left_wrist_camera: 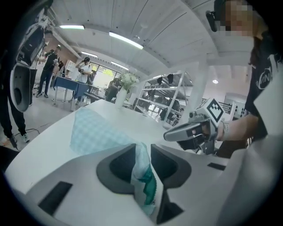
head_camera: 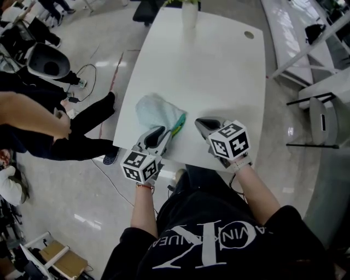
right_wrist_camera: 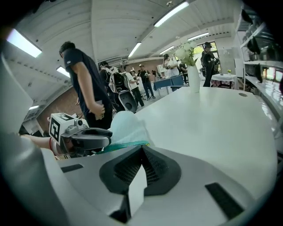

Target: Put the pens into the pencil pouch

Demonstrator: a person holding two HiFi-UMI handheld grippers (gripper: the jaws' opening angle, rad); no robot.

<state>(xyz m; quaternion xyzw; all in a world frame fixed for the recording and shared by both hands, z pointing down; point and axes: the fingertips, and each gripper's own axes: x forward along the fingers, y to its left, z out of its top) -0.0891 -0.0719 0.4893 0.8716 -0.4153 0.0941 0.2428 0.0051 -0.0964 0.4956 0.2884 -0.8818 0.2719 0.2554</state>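
Tongs first: left tongs (head_camera: 162,132) stand part open with the pouch (head_camera: 156,112) edge between the jaws. Right tongs (head_camera: 202,123) are closed and empty.

Head view: we see the pouch on the table (head_camera: 213,71) near its 6 o'clock edge. It sits at 12 from the left tongs and at 9–10 from the right. Its long axis runs roughly 10-to-4, with the green zip (head_camera: 177,130) end at 4, nearest both tips. The left hand is on it and the right is just beside it. No pens in view; we can't tell if any are inside. The 6 o'clock edge is right under both wrists, so there's no room to pull back. There's bare table from 12 to 2, up to the vase (head_camera: 189,13) at the far end. A bystander (head_camera: 33,117) is off the table at 9.

Left gripper view: the left tongs (left_wrist_camera: 143,148) have fabric and zip (left_wrist_camera: 149,187) hanging in the gap. It looks slack to us, not clamped. The rest of the pouch (left_wrist_camera: 95,130) lies at 10–11. The right tongs (left_wrist_camera: 170,134) are at 2, apart from the cloth.

Right gripper view: the right tongs (right_wrist_camera: 142,150) have pads together with nothing between them. The pouch (right_wrist_camera: 126,126) is at 11, with its zip (right_wrist_camera: 128,144) edge just ahead of the tips. The left tongs (right_wrist_camera: 106,137) are at 9–10. The table (right_wrist_camera: 212,114) is open from 12 to 3, with the vase (right_wrist_camera: 193,79) far off at 1.

Our call: any next move goes forward or right, not back.
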